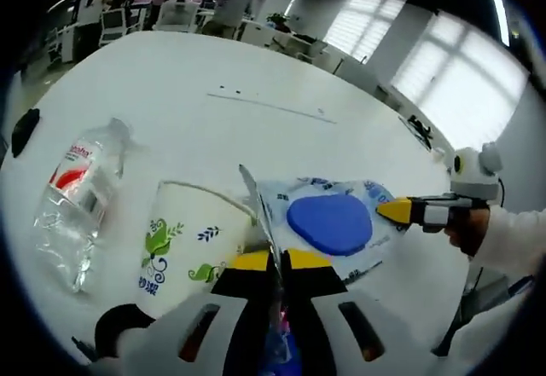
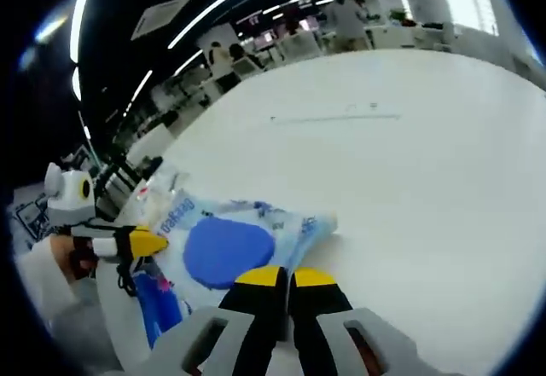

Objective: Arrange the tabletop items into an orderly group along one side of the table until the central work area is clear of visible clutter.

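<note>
the wet-wipe pack [image 1: 333,222] with its blue oval lid lies flat on the white bench [image 1: 256,86], held at two opposite edges. in the left gripper view the left tongs [image 1: 275,261] are closed on its near edge, thin film pinched between the yellow tips. the right tongs [image 2: 284,275] are closed on the other edge of the pack [image 2: 229,248]. a paper cup [image 1: 188,240] with green leaf print lies on its side, touching the pack, and a clear plastic bottle [image 1: 81,197] with a red label lies nearby.
</note>
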Demonstrator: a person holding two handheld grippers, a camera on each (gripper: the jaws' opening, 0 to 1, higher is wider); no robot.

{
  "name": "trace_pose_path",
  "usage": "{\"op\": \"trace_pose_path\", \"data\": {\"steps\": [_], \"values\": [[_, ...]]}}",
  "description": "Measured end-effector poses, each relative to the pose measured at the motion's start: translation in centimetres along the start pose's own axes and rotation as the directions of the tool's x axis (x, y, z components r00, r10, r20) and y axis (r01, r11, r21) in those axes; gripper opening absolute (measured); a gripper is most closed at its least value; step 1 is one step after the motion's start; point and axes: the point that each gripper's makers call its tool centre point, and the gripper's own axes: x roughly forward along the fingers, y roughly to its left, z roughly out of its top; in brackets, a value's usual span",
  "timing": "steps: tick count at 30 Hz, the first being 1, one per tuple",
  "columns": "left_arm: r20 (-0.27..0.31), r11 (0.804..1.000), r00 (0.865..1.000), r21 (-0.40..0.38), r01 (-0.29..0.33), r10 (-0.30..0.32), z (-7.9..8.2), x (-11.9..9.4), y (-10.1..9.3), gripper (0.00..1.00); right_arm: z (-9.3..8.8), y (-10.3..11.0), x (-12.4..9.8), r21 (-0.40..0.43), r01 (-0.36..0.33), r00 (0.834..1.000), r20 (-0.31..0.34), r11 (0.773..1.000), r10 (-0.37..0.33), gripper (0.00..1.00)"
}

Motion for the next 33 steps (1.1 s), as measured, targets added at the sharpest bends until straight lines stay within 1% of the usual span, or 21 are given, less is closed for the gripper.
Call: {"op": "trace_pose_path", "data": {"steps": [5, 9, 13, 15, 16, 17, 18, 19, 20, 21, 22, 23, 24, 25, 27, 28, 29, 30, 31, 32, 33], "values": [[-0.010, 1.000, 1.000, -0.019, -0.011, 0.011, -1.0, -0.3, -0.2, 0.03, -0.2, -0.2, 0.7, -0.014, -0.023, 0.999, -0.027, 1.000, 0.022, 0.01], [0.020, 0.997, 0.999, -0.060, -0.046, 0.048, -1.0, -0.5, 0.0, 0.03, -0.5, 0.0, 0.5, -0.032, -0.035, 0.999, -0.034, 0.999, 0.034, 0.01], [0.021, 0.996, 0.998, -0.065, -0.062, 0.063, -1.6, -0.3, 0.1, 0.03, -1.3, 0.0, 0.4, 0.003, -0.013, 0.999, -0.046, 1.000, 0.013, 0.01], [0.041, 0.992, 0.997, -0.116, -0.055, 0.060, -1.4, -0.3, 0.0, 0.03, -1.9, 0.1, 0.0, 0.024, -0.014, 0.999, -0.039, 1.000, 0.015, 0.03], [0.043, 0.992, 0.997, -0.112, -0.053, 0.058, -1.4, -0.3, 0.0, 0.03, -2.2, -0.3, 0.0, 0.018, -0.003, 0.999, -0.050, 1.000, 0.003, 0.05], [0.046, 0.993, 0.997, -0.109, -0.050, 0.055, -1.4, -0.4, 0.1, 0.03, -3.2, -1.0, -0.2, 0.003, 0.038, 0.994, -0.103, 0.999, -0.038, 0.06], [0.049, 0.994, 0.997, -0.095, -0.053, 0.058, -1.5, -0.4, 0.1, 0.03, -2.4, -0.3, -1.0, 0.011, 0.009, 0.999, -0.053, 1.000, -0.008, 0.06], [0.053, 0.995, 0.997, -0.081, -0.059, 0.064, -1.5, -0.4, 0.0, 0.02, -2.1, -0.2, -1.3, 0.024, 0.006, 0.999, -0.041, 1.000, -0.005, 0.06], [0.055, 0.995, 0.996, -0.076, -0.066, 0.070, -1.5, -0.4, -0.1, 0.02, -2.3, -0.8, -0.3, 0.051, 0.010, 0.999, -0.038, 0.999, -0.008, 0.06], [0.059, 0.994, 0.995, -0.078, -0.074, 0.078, -1.6, -0.5, -0.4, 0.02, -2.3, -1.0, 0.0, 0.054, 0.012, 0.999, -0.038, 0.998, -0.010, 0.06], [0.064, 0.994, 0.994, -0.077, -0.084, 0.089, -1.7, -0.5, -0.7, 0.01, -2.5, 0.4, -0.8, 0.017, -0.021, 0.998, -0.061, 1.000, 0.022, 0.06], [0.063, 0.994, 0.994, -0.076, -0.080, 0.085, -1.5, -0.4, -0.5, 0.01, -2.5, 0.6, -1.0, 0.007, -0.022, 0.998, -0.065, 1.000, 0.023, 0.06], [0.075, 0.993, 0.992, -0.074, -0.091, 0.097, -1.3, -0.4, -0.4, 0.01, -2.7, 0.3, -0.7, 0.023, -0.014, 0.997, -0.077, 1.000, 0.015, 0.06], [0.080, 0.993, 0.992, -0.073, -0.093, 0.098, -1.4, -0.5, -0.4, 0.01, -2.5, -0.4, -0.2, -0.001, -0.015, 0.997, -0.079, 1.000, 0.015, 0.06], [0.089, 0.993, 0.991, -0.070, -0.098, 0.104, -1.3, -0.6, -0.3, 0.00, -2.6, -1.2, 0.6, 0.003, 0.004, 0.996, -0.087, 1.000, -0.004, 0.07], [0.091, 0.993, 0.990, -0.064, -0.100, 0.106, -1.3, -0.6, -0.2, 0.00, -2.3, -1.4, 0.4, -0.012, 0.025, 0.998, -0.058, 1.000, -0.026, 0.08], [0.090, 0.993, 0.990, -0.064, -0.101, 0.106, -1.2, -0.5, 0.0, 0.00, -2.4, -1.7, -0.1, 0.018, 0.064, 0.996, -0.057, 0.998, -0.063, 0.12], [0.073, 0.990, 0.992, -0.101, -0.097, 0.105, -1.4, -0.5, 0.1, 0.00, -1.5, -1.9, -0.7, -0.008, 0.086, 0.996, -0.004, 0.996, -0.086, 0.12], [0.058, 0.983, 0.993, -0.161, -0.091, 0.101, -1.6, -0.6, -0.2, 0.00, -0.7, -1.9, -1.3, -0.044, 0.094, 0.994, 0.060, 0.995, -0.091, 0.11], [0.060, 0.982, 0.994, -0.170, -0.085, 0.096, -1.5, -0.6, -0.3, 0.00, -0.5, -1.9, -1.5, -0.036, 0.096, 0.993, 0.075, 0.995, -0.093, 0.10], [0.060, 0.986, 0.994, -0.144, -0.084, 0.093, -1.4, -0.6, 0.0, 0.01, -0.1, -1.6, -2.3, -0.012, 0.080, 0.991, 0.109, 0.997, -0.078, 0.12]]}}
